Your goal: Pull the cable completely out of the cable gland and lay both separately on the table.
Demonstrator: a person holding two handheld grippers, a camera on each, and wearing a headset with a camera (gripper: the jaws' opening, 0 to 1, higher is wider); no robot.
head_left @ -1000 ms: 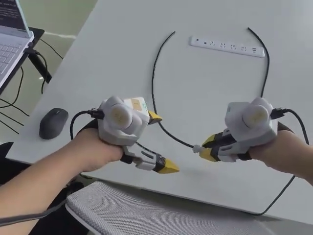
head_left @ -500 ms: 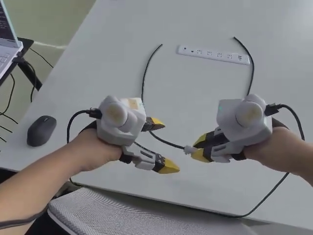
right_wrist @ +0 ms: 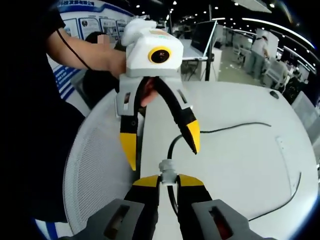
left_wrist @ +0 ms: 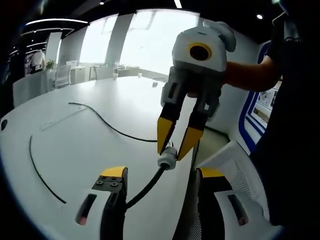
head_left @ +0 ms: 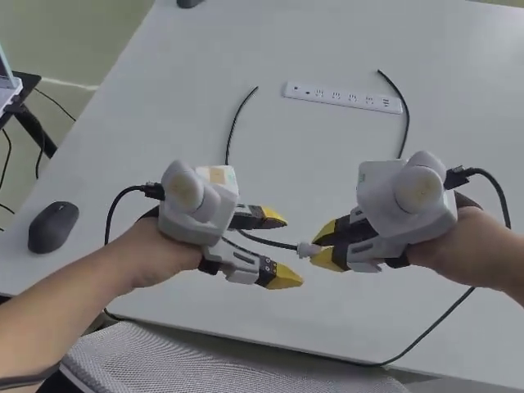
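The small white cable gland (head_left: 305, 250) sits on the end of a thin black cable (head_left: 232, 135) that curves away across the white table (head_left: 164, 106). My right gripper (head_left: 314, 250) is shut on the gland, which shows between its yellow tips in the right gripper view (right_wrist: 167, 172). My left gripper (head_left: 282, 248) faces it, open, with its jaws astride the cable just behind the gland. In the left gripper view the cable (left_wrist: 145, 189) rises between my own jaws to the gland (left_wrist: 167, 160), which the right gripper (left_wrist: 171, 148) pinches from above.
A white power strip (head_left: 344, 96) lies at the back with its own black lead (head_left: 403, 110). A dark mouse (head_left: 53, 225) rests near the table's left edge. A grey mesh chair back (head_left: 164, 360) stands below the front edge.
The two grippers have come closer together; the right one carried the gland leftward toward the left gripper's open jaws. The head camera has shifted, so the table things sit further left and higher.
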